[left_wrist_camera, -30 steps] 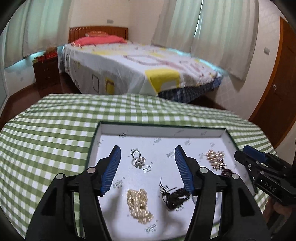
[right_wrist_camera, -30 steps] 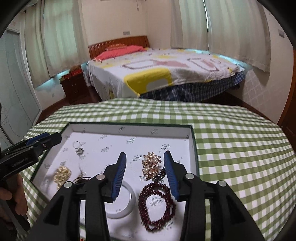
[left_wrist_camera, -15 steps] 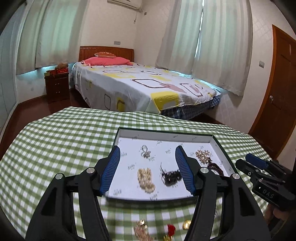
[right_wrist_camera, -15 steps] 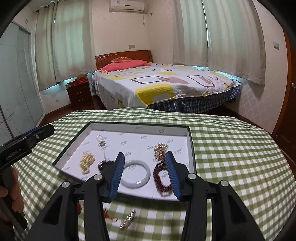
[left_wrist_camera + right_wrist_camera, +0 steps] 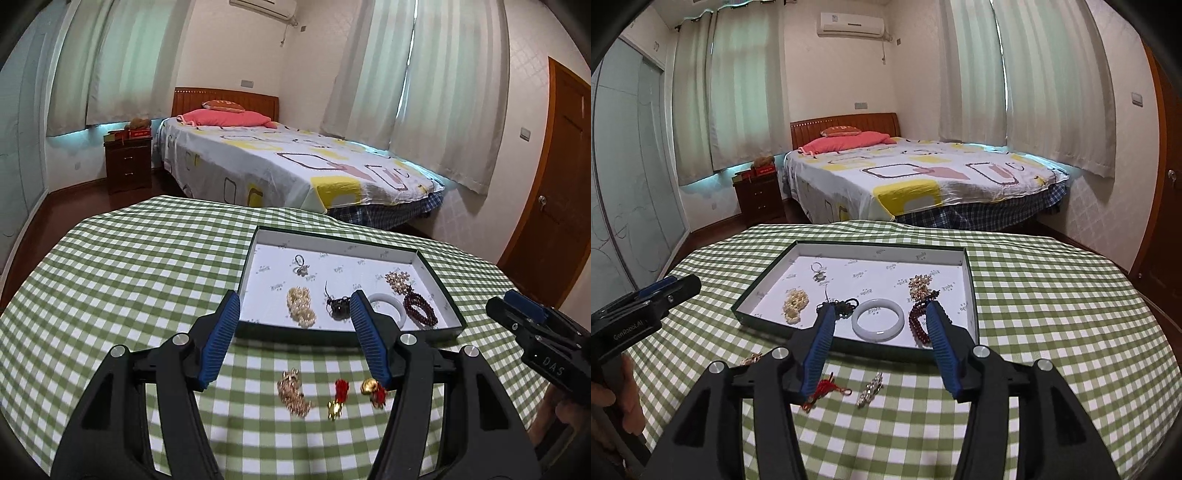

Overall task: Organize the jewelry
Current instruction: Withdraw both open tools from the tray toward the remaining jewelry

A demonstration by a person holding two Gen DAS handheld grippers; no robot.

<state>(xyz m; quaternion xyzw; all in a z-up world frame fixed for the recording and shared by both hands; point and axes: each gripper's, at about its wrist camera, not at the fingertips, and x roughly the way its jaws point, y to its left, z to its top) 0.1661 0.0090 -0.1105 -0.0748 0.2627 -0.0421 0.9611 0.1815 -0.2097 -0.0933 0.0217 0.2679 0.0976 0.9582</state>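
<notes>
Left wrist view gives us the jewelry tray (image 5: pixel 436 273), a shallow dark-edged box with a white lining, lying on the green checked tabletop (image 5: pixel 129 280). Inside it we see a silver ring (image 5: pixel 301 266) toward the far wall, a pearl bracelet (image 5: pixel 301 306) and a dark tangled piece (image 5: pixel 338 305) nearer us, a gold cluster (image 5: pixel 397 281) and a dark red bead bracelet (image 5: pixel 421 314) on the right. A white bangle (image 5: pixel 386 306) sits between the dark piece and the red beads, partly hidden behind a finger of ours. The dark piece is too knotted for us to name.

Outside the tray, on the cloth just beside its near wall, lie a gold ornament (image 5: pixel 293 395), a red tassel charm (image 5: pixel 338 397) and a second red-and-gold charm (image 5: pixel 375 389), the last half covered by a fingertip. Right wrist view shows the red tassel (image 5: pixel 825 389) partly behind a finger, a small silver clip (image 5: pixel 870 389) in the open, and a gold piece (image 5: pixel 753 358) cut off by the gripper body.

Our left gripper (image 5: pixel 295 343) hangs above the loose pieces, fingers spread wide, holding nothing. Our right gripper (image 5: pixel 881 341) is just as wide, empty, poised over the tray's near wall. Beyond the tabletop stands a bed (image 5: pixel 923 177).
</notes>
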